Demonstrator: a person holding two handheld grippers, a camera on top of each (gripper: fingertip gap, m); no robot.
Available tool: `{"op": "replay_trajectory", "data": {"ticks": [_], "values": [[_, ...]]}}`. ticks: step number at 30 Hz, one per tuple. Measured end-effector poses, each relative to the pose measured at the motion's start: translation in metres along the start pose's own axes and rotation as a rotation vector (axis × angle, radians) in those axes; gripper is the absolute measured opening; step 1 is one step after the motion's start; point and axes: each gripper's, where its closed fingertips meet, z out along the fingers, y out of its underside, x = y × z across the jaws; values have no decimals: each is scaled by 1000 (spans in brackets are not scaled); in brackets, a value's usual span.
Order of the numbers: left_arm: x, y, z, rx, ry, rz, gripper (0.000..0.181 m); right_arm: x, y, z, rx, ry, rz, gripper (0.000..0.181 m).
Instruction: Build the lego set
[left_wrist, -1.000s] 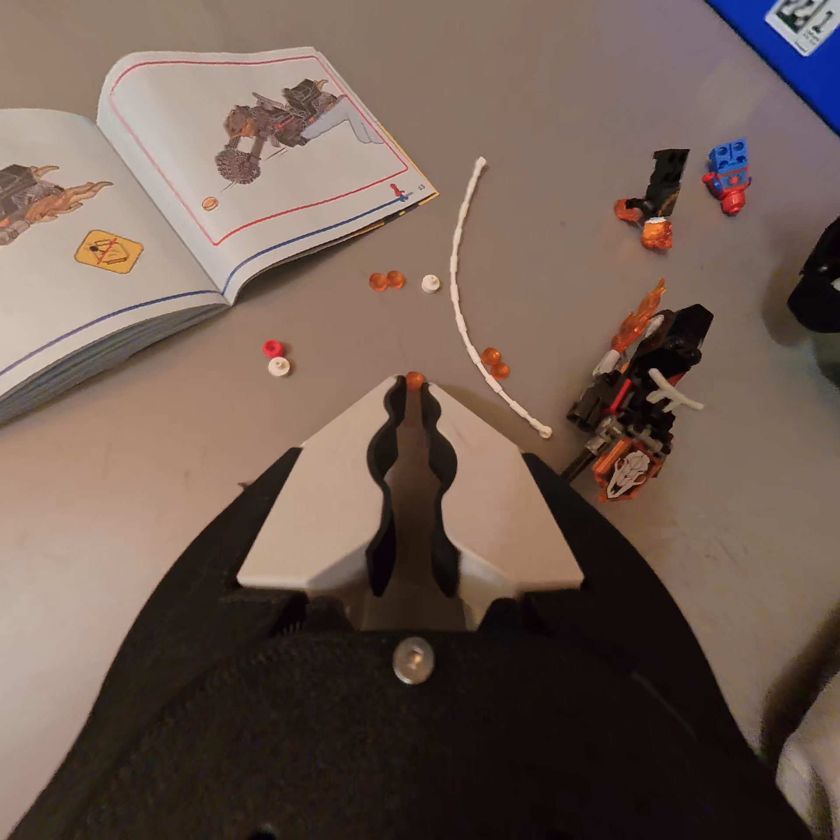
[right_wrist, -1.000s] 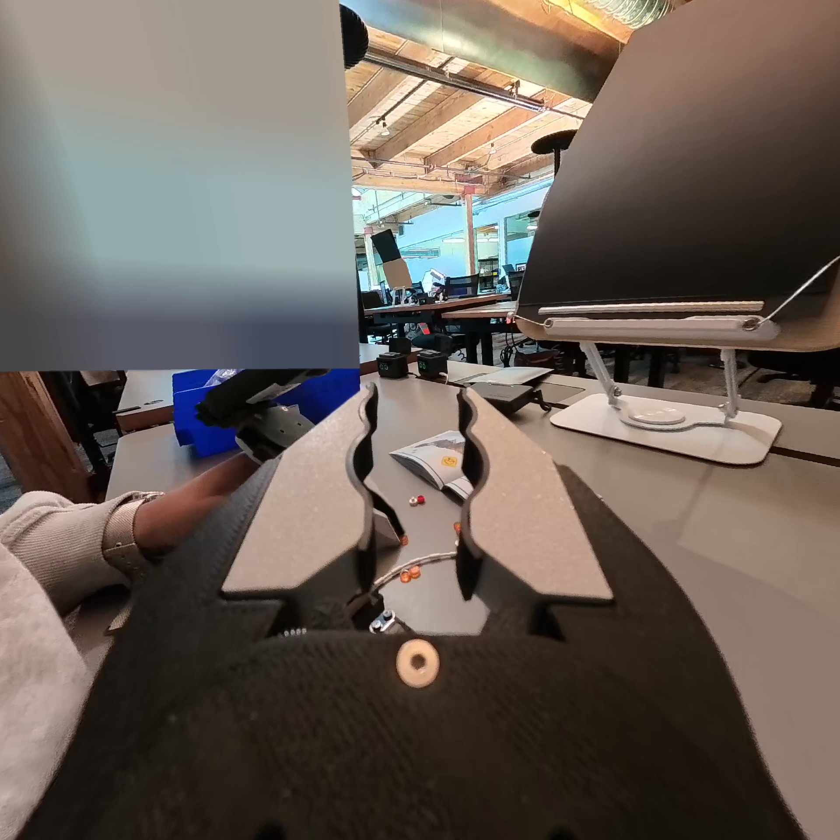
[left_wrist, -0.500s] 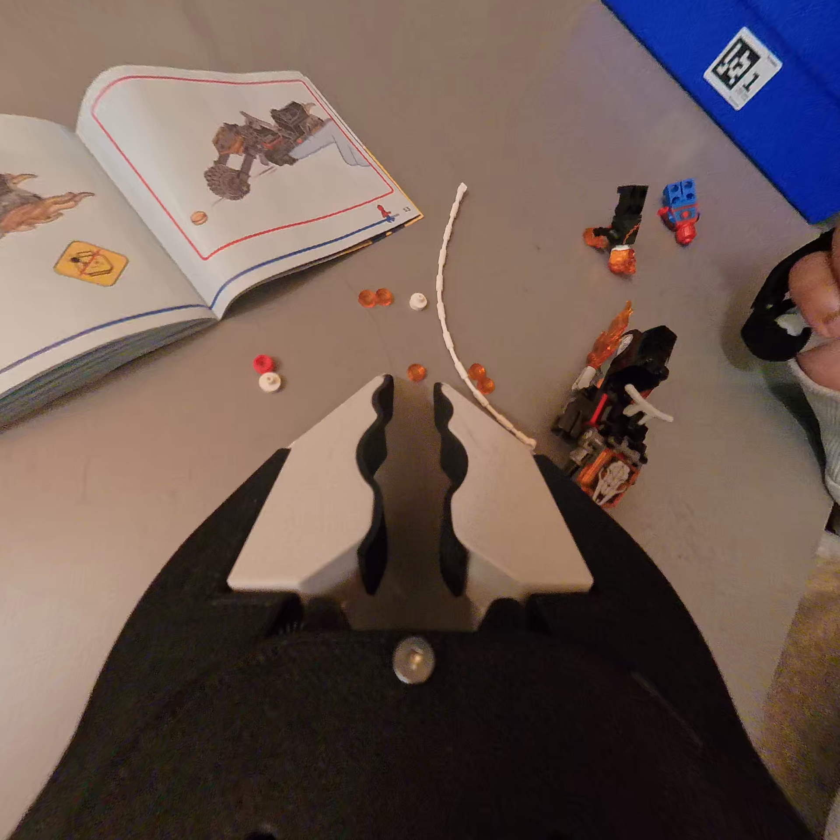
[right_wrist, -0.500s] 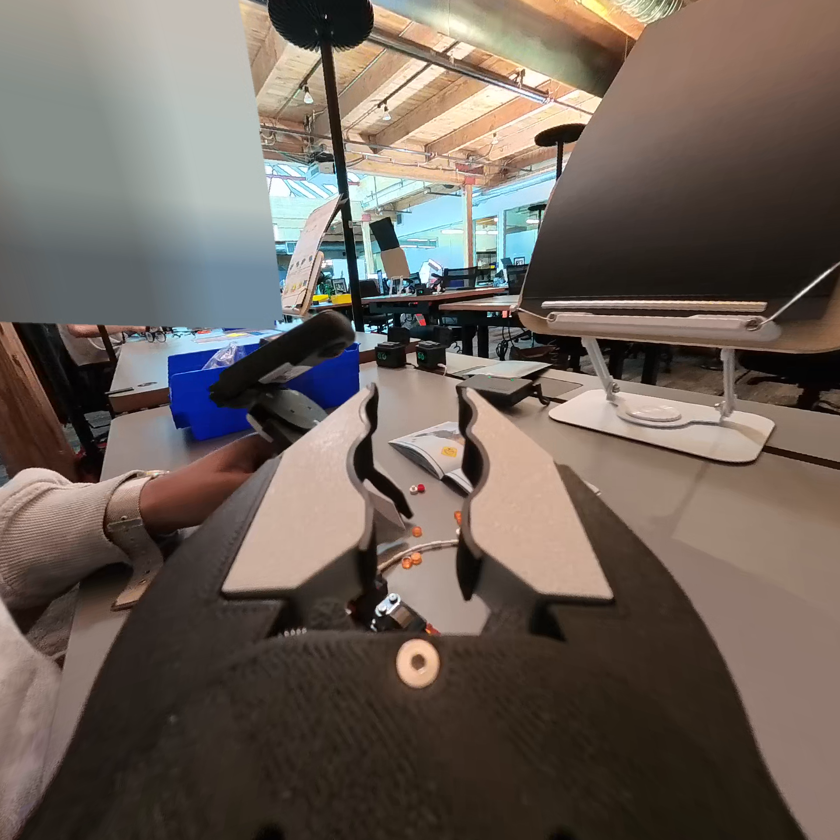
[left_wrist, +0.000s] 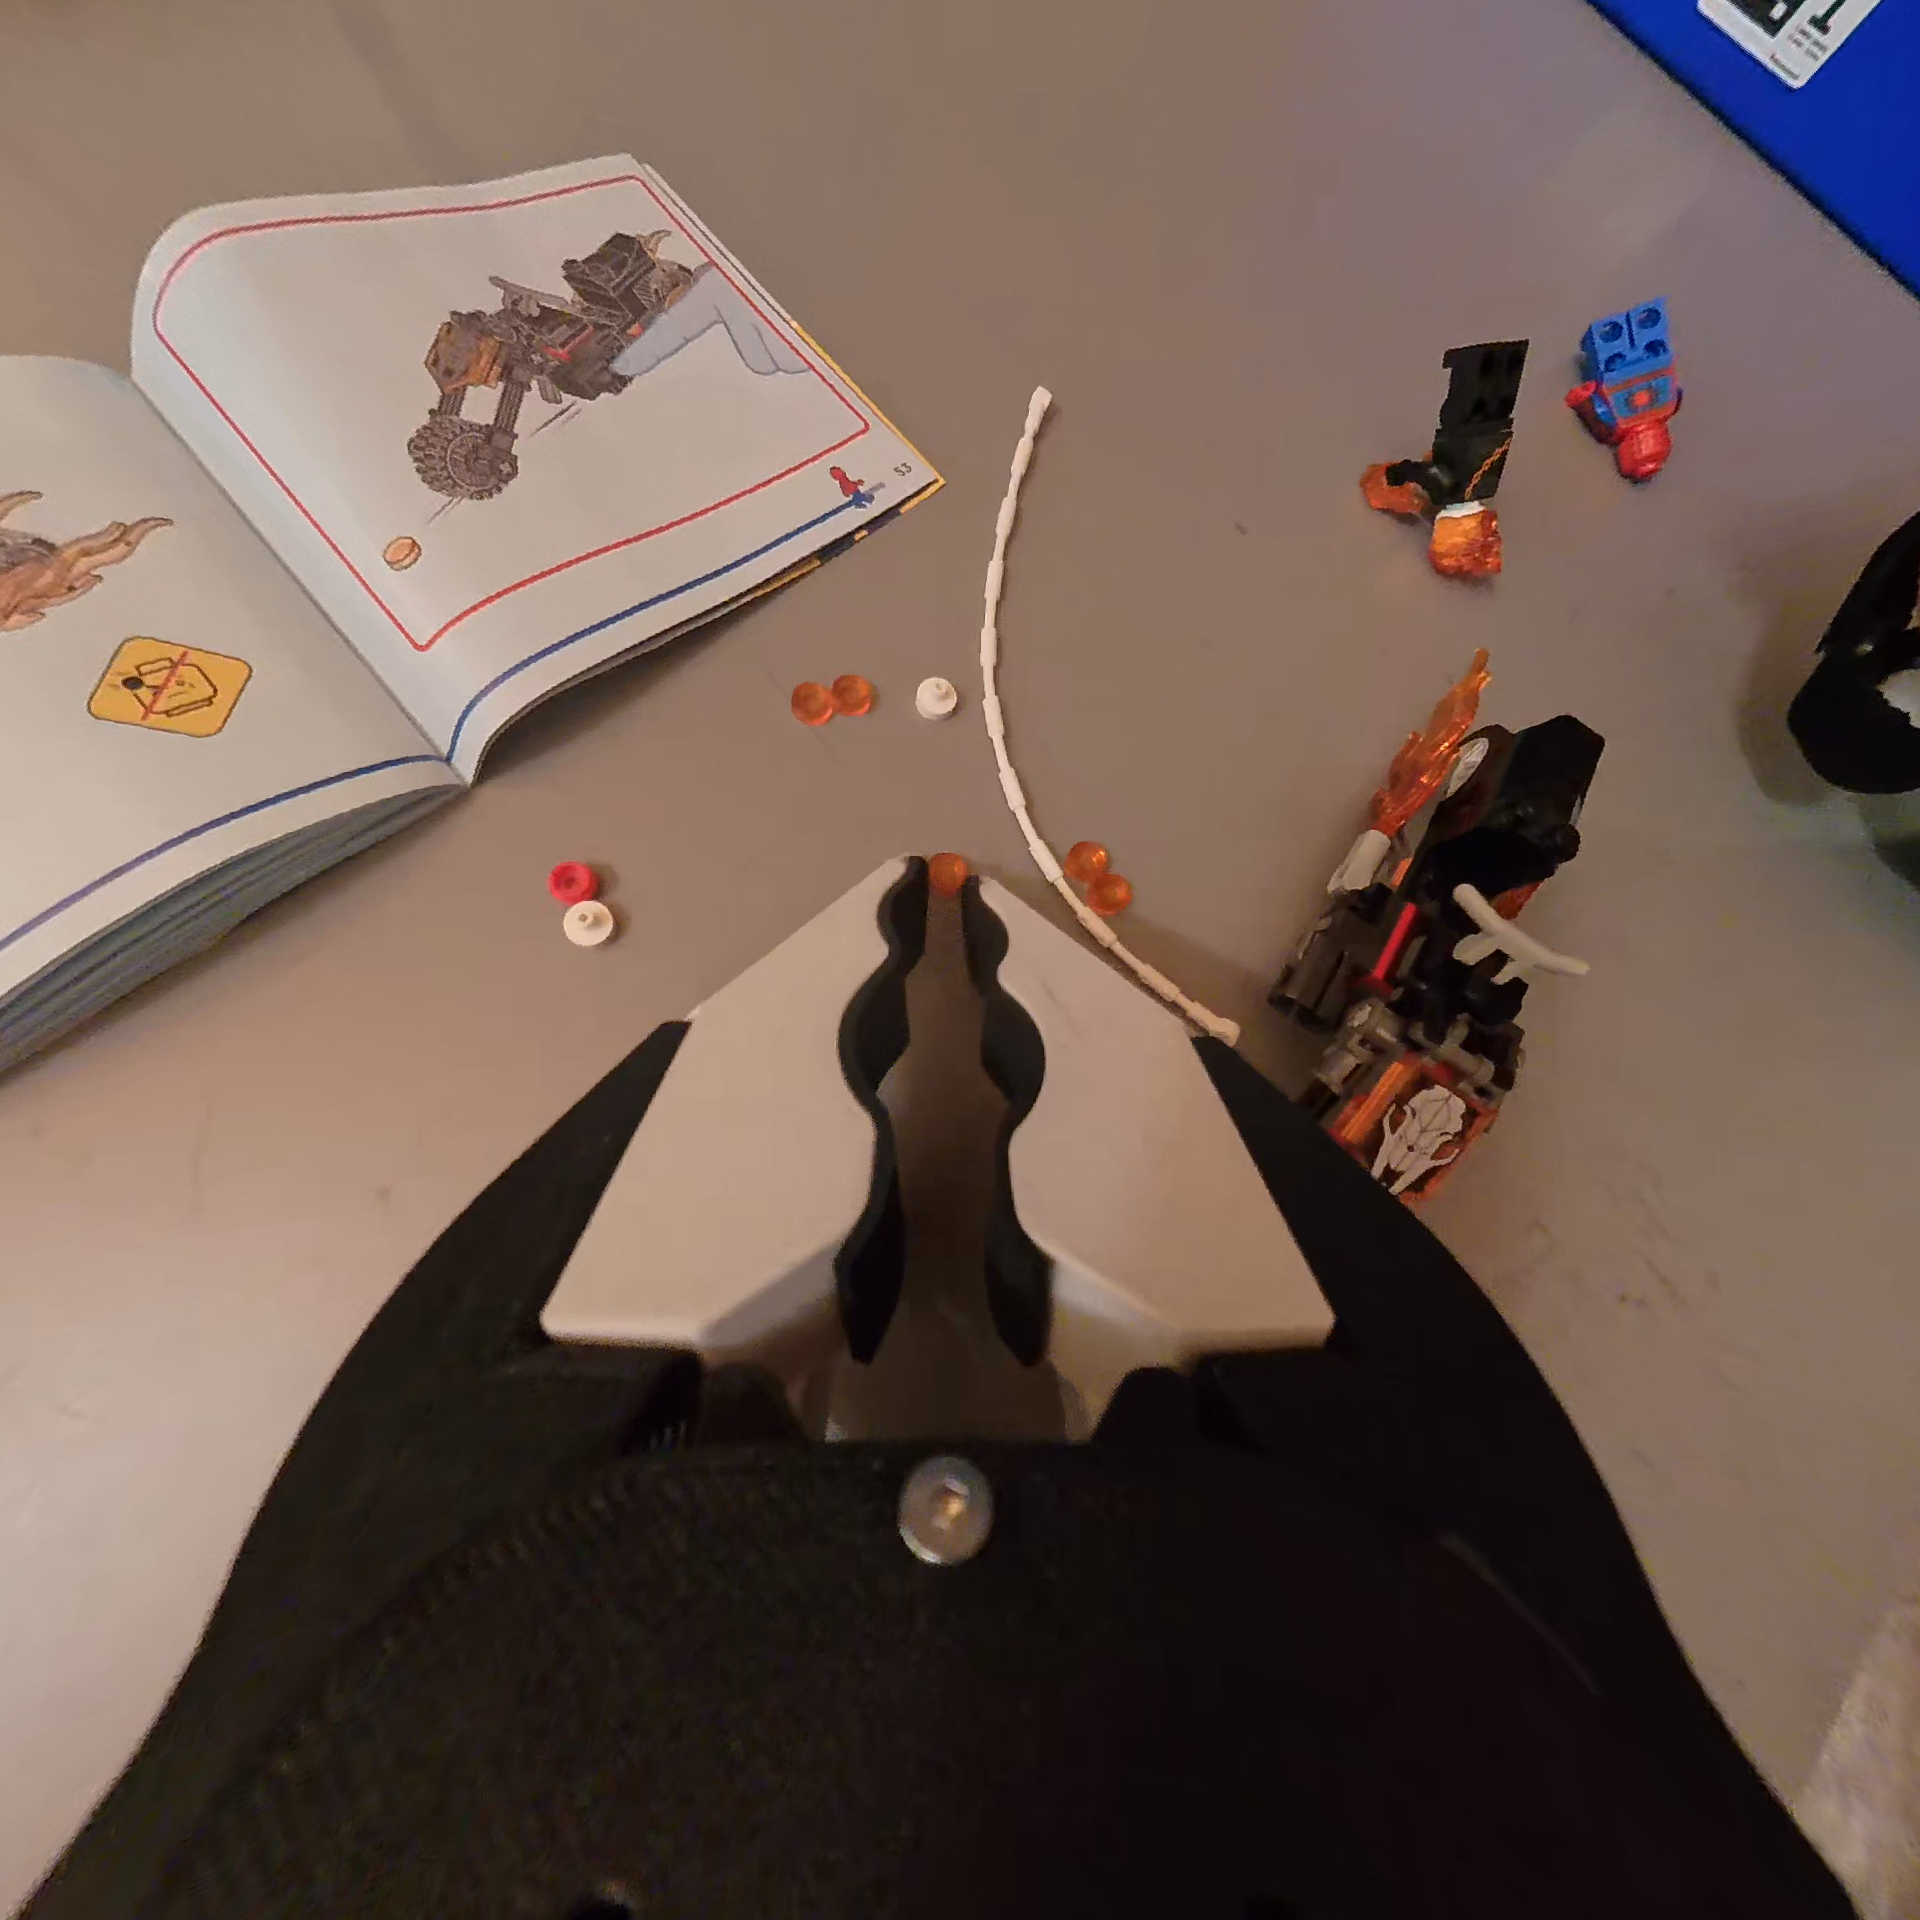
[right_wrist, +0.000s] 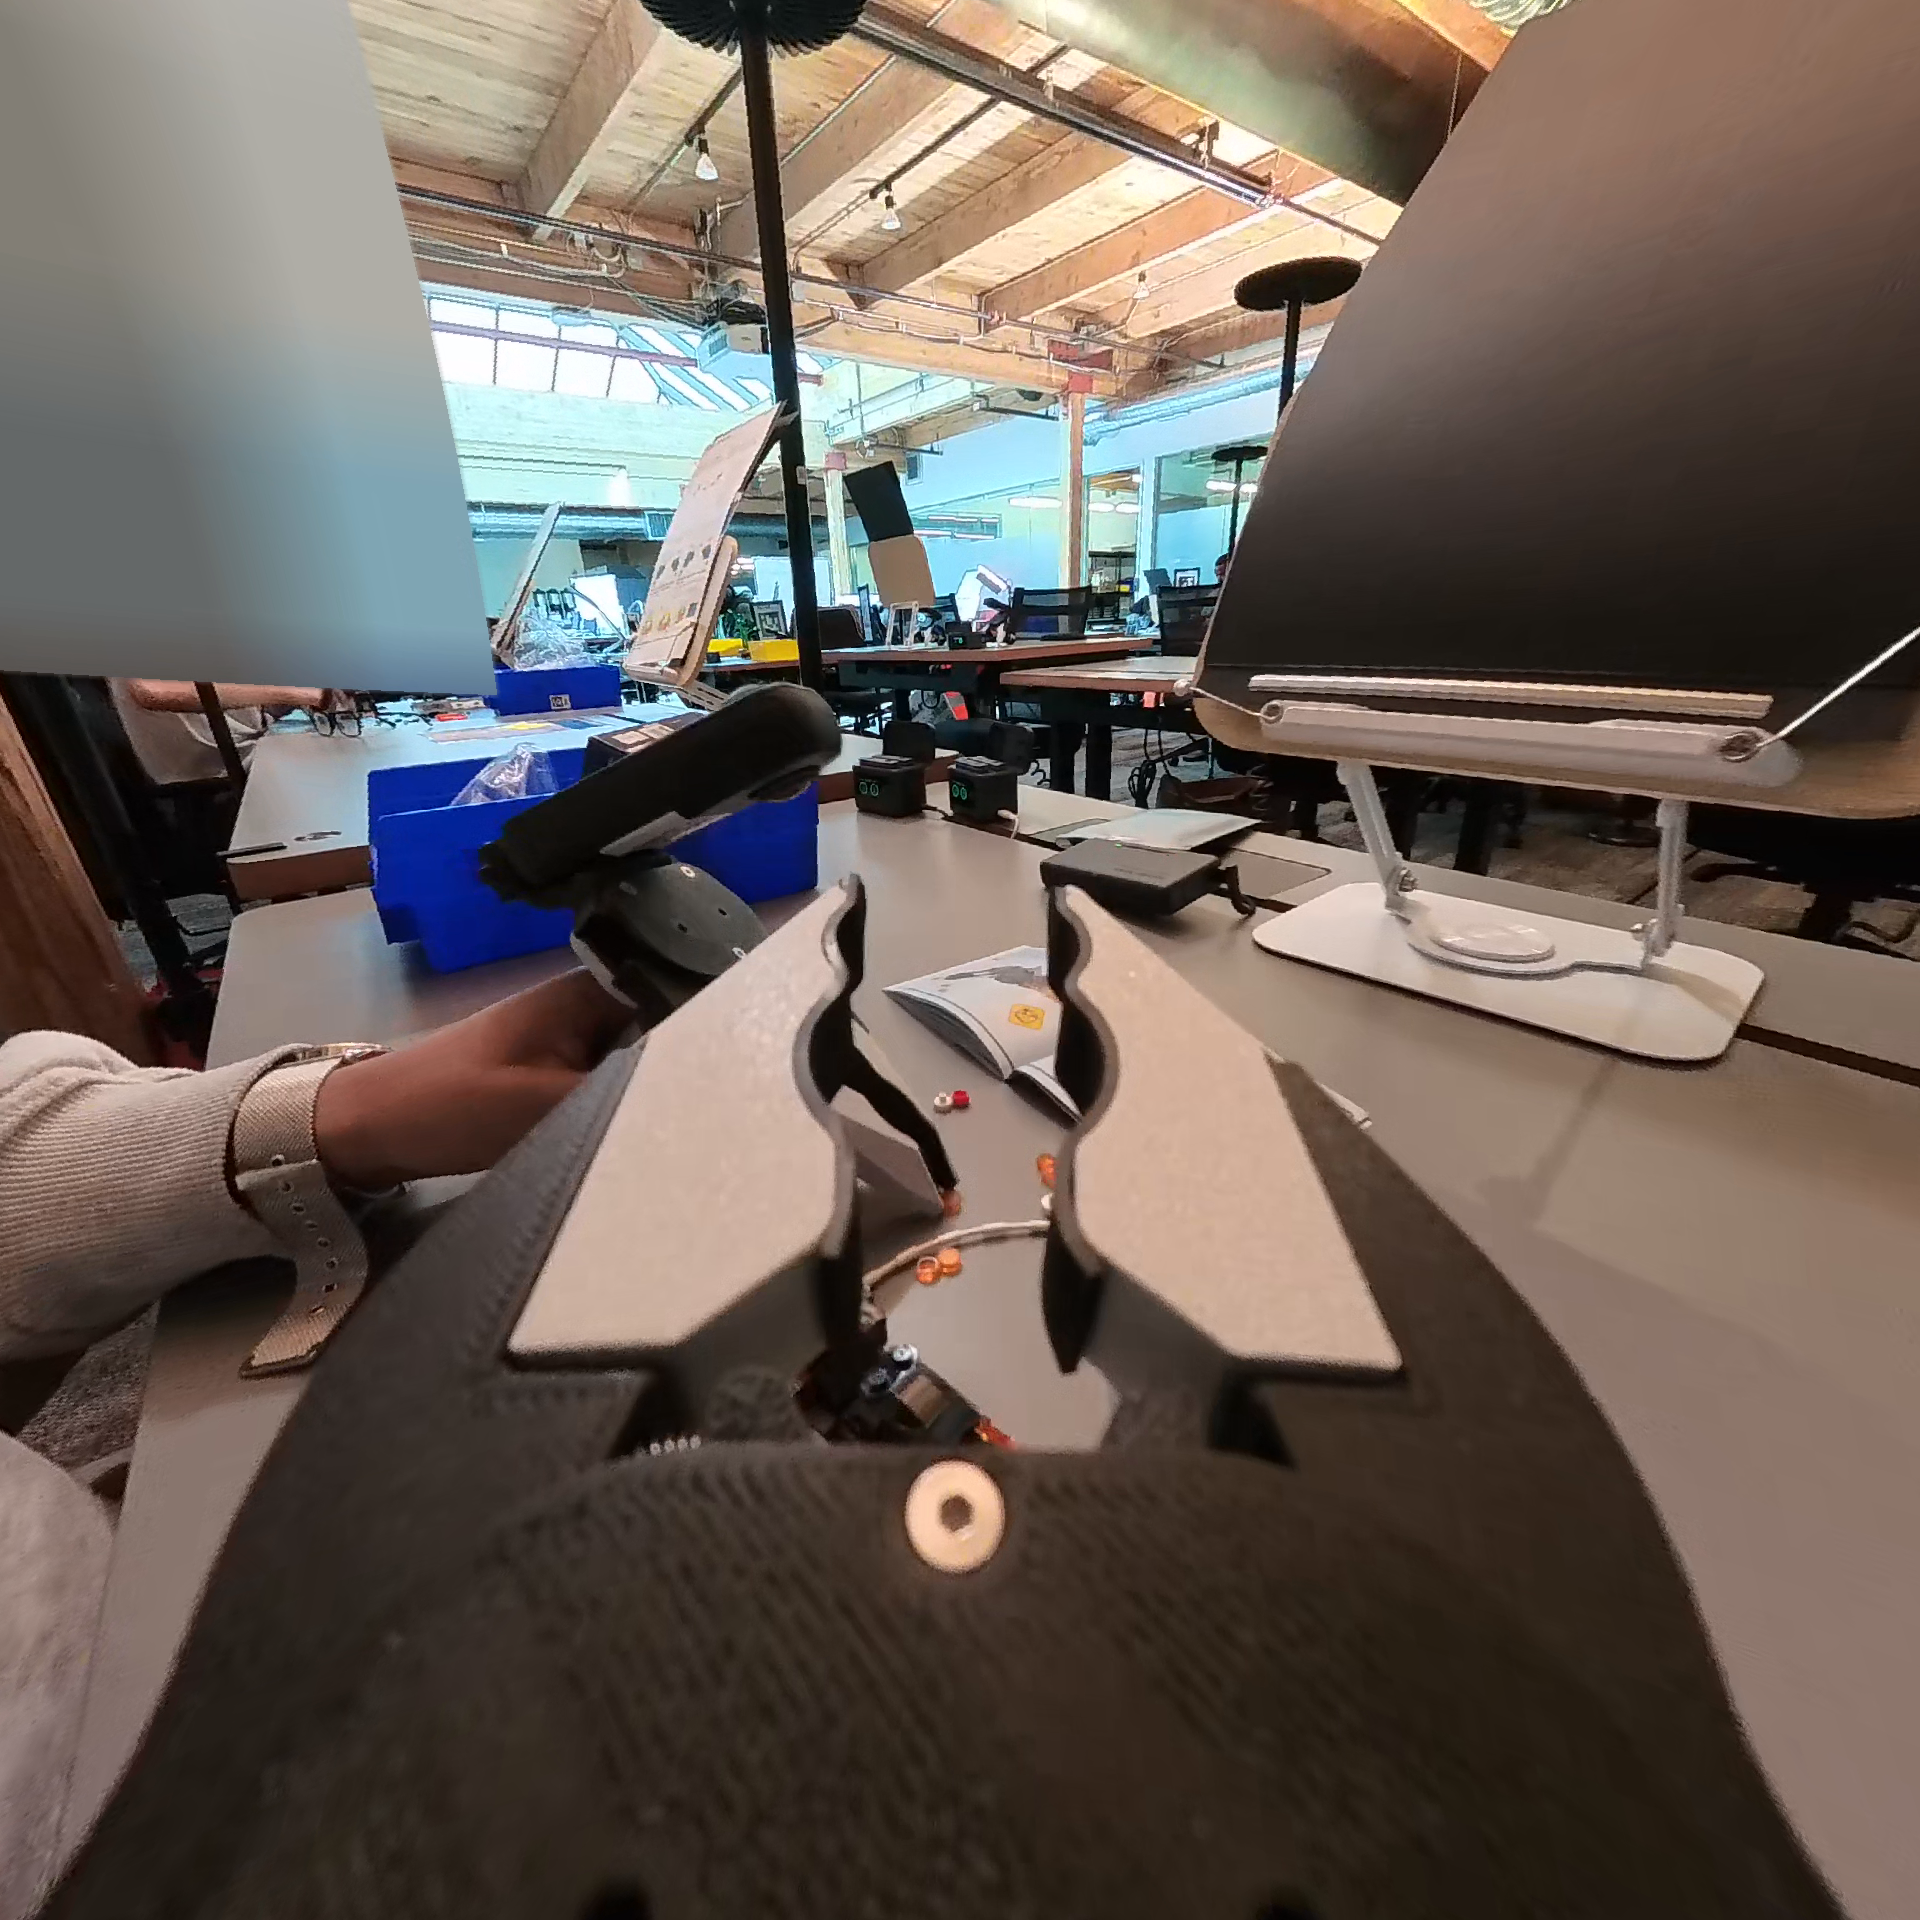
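Note:
My left gripper is shut on a small orange round stud, pinched at the very fingertips low over the grey table. In the right wrist view the left gripper's tip holds the stud at the table surface. The partly built black and orange lego model lies on its side to the right of it. My right gripper is open and empty, held above the table, with part of the model showing below between its fingers.
An open instruction booklet lies at the left. A white flexible chain, orange studs, white studs and a red stud are scattered. Two small figure parts lie far right. A blue bin and laptop stand stand behind. The tips of one gripper are about 15 cm away from the tips of the other.
A second ago my left gripper was shut on the stud. Half a second ago it was open and higher, with the stud on the table. Now it is low and shut on the stud again.

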Motion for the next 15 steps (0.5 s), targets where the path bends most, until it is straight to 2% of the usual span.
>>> {"op": "replay_trajectory", "data": {"ticks": [5,12,15], "values": [[0,-4,-4,38,5,-5,4,0,0,-1,4,-2,6,33],[7,-14,-19,154,88,-58,0,-1,1,-2,2,-10,18,33],[8,-13,-20,156,123,-91,0,-2,1,-2,0,-10,15,33]]}}
